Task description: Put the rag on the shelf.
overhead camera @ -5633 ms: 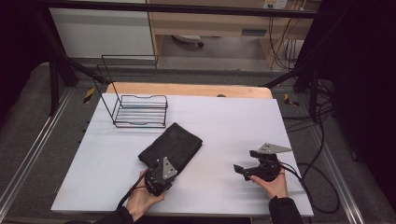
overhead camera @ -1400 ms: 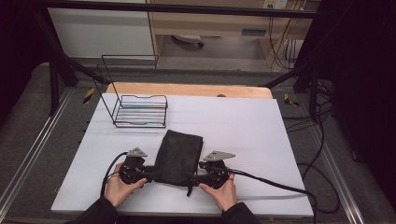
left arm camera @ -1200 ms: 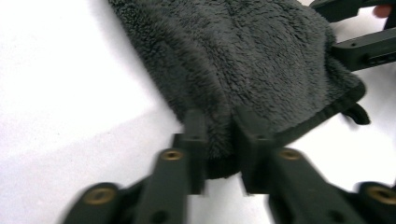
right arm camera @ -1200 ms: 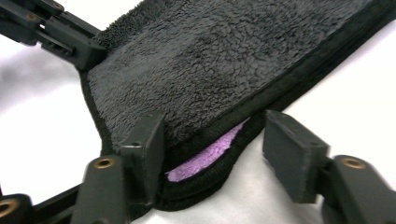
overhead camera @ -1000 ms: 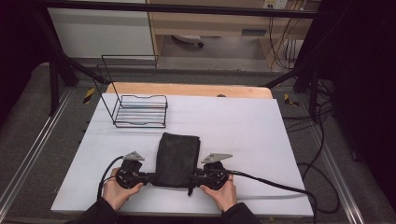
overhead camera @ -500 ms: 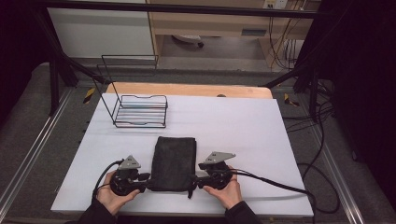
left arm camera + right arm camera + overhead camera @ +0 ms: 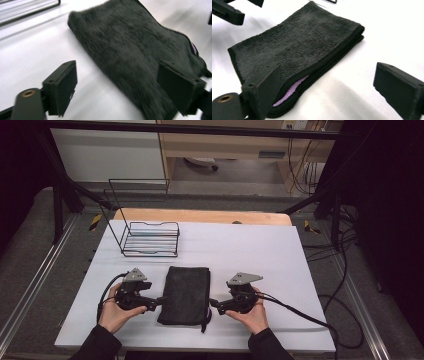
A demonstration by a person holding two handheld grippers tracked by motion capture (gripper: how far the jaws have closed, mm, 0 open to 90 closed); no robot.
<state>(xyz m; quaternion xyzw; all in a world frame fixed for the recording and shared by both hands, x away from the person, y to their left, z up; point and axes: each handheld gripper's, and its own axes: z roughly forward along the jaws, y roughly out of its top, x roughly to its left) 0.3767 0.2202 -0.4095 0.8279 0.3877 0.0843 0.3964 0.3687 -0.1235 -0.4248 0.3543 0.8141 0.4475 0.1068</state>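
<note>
Fluffy black cloth (image 7: 186, 293); thin wire rack (image 7: 150, 239); smooth matt table (image 7: 260, 250).

Bright overhead glare on the white table (image 7: 260, 250), dark surroundings, soft motion blur up close.

Count | folded black towel (image 7: 185, 293): 1, near front edge of table (image 7: 280, 255) | wire rack (image 7: 150, 239): 1, back-left corner | grippers: 2 | hands: 2

towel (image 7: 186, 294) lies flat on table (image 7: 280, 255), near its front edge, between left gripper (image 7: 155, 302) at its left side and right gripper (image 7: 214, 303) at its right. wire rack (image 7: 150, 239) stands behind, toward back left.
</note>
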